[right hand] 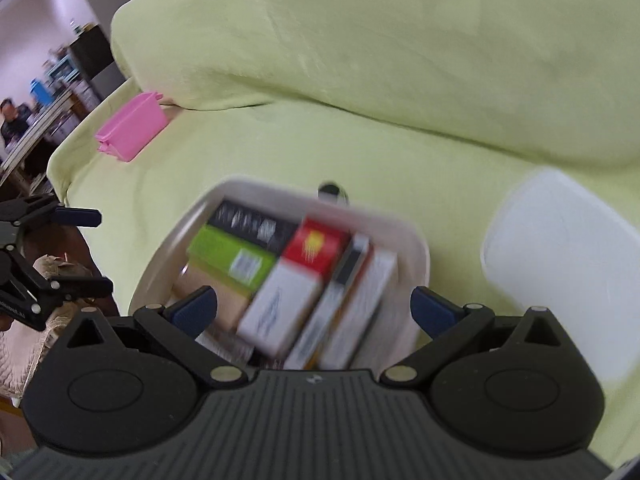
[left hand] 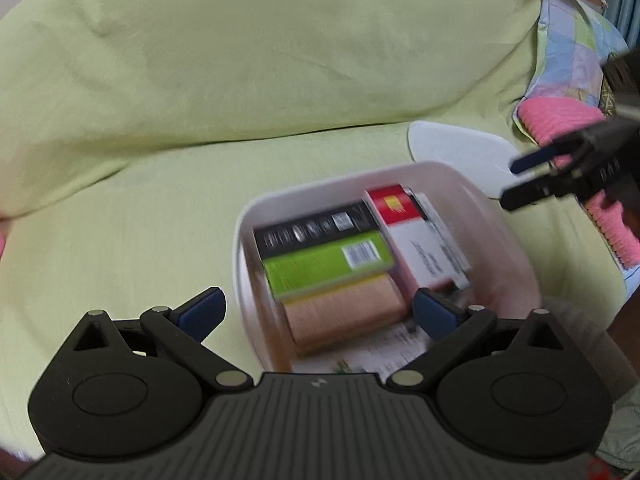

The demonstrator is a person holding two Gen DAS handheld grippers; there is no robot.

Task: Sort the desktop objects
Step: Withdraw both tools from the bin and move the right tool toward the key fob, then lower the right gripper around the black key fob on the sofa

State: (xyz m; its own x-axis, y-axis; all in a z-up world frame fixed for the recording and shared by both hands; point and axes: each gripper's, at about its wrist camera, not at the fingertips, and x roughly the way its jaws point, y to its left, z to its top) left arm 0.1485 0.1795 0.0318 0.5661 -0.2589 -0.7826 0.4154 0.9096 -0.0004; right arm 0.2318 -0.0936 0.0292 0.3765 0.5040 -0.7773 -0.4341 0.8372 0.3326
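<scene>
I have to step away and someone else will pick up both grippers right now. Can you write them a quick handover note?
Left claw: open, empty, over the near end of the white bin.
Right claw: open, empty, over the same bin.
Done: black box, green box, tan box and red-and-white box lie packed in the bin on the green sofa cover.
Left: white lid lies beside the bin; pink box lies apart on the seat.

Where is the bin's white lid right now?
The white lid lies flat on the green sofa cover, just right of the white bin in the right wrist view, apart from both grippers.
</scene>
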